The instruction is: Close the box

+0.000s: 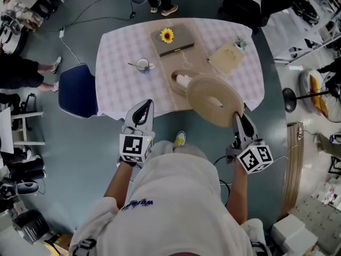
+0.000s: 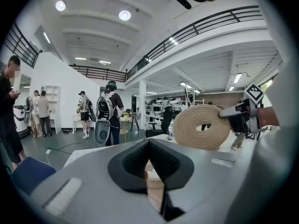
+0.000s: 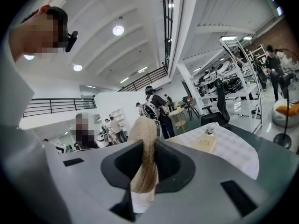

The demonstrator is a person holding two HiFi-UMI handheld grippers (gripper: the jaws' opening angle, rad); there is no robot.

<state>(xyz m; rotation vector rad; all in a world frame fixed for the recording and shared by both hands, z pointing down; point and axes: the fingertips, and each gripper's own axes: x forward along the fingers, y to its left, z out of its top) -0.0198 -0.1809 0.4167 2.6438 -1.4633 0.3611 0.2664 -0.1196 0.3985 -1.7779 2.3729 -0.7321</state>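
Nearest, the right tool [image 1: 237, 116] is clamped on the rim of the one woven lid [image 1: 212, 99], which stands tilted on edge over the near side of the table [image 1: 120, 81]; the left tool [image 1: 142, 106] hangs beside it, well apart, jaws together on nothing. The one round box [image 1: 180, 81] sits open on the table, just beyond the lid and a little left of it, so the right hand is nearer and, I judge, must carry the lid forward and lay it flat. Farther back lie one cup [image 1: 142, 65], one board [image 1: 226, 58] and one sunflower book [image 1: 171, 39]
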